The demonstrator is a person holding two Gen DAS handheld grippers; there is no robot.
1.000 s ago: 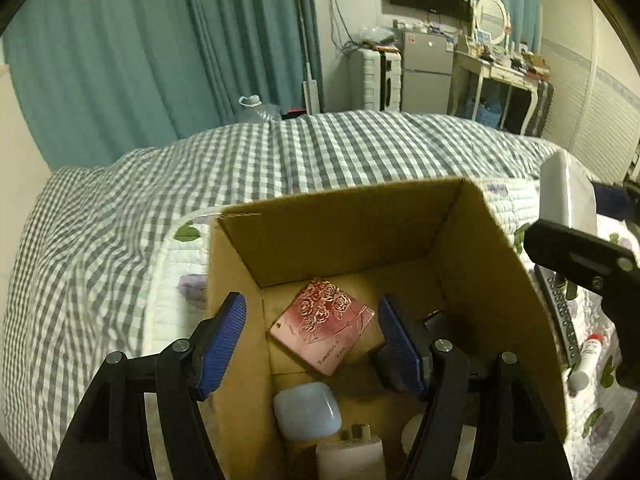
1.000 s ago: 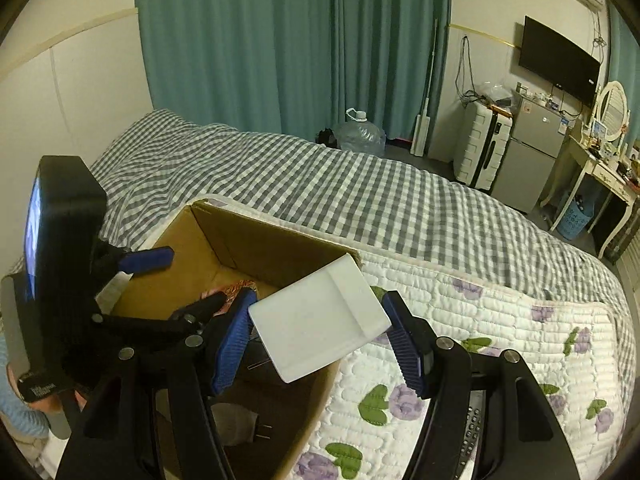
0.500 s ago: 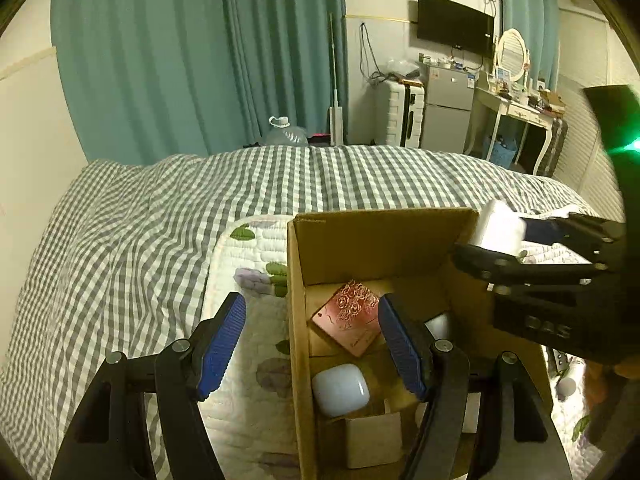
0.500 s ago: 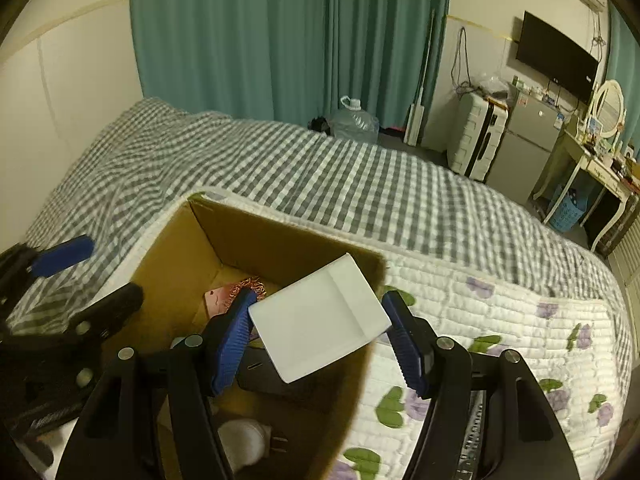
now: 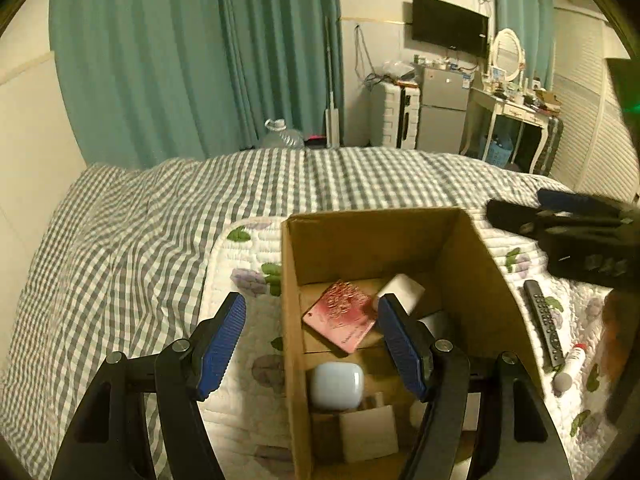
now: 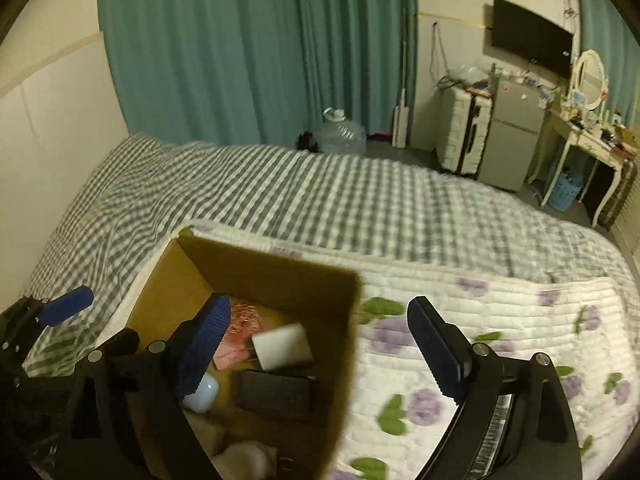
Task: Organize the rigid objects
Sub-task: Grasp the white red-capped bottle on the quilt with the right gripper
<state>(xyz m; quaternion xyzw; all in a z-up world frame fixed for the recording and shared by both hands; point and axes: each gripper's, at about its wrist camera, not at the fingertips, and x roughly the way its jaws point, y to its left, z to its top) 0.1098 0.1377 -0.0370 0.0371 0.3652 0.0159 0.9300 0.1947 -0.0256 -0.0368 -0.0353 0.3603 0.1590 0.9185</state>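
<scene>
We are making out no legible writing on anything. Our right gripper point(image 6: 320, 344), which was clamping the white block point(image 6: 282, 346) half a second ago, is now gaping empty; the block is lying inside the cardboard box point(image 5: 472, 264), against the pink card point(image 5: 344, 316). Our left gripper point(image 5: 312, 340) is also hanging wide open.
</scene>
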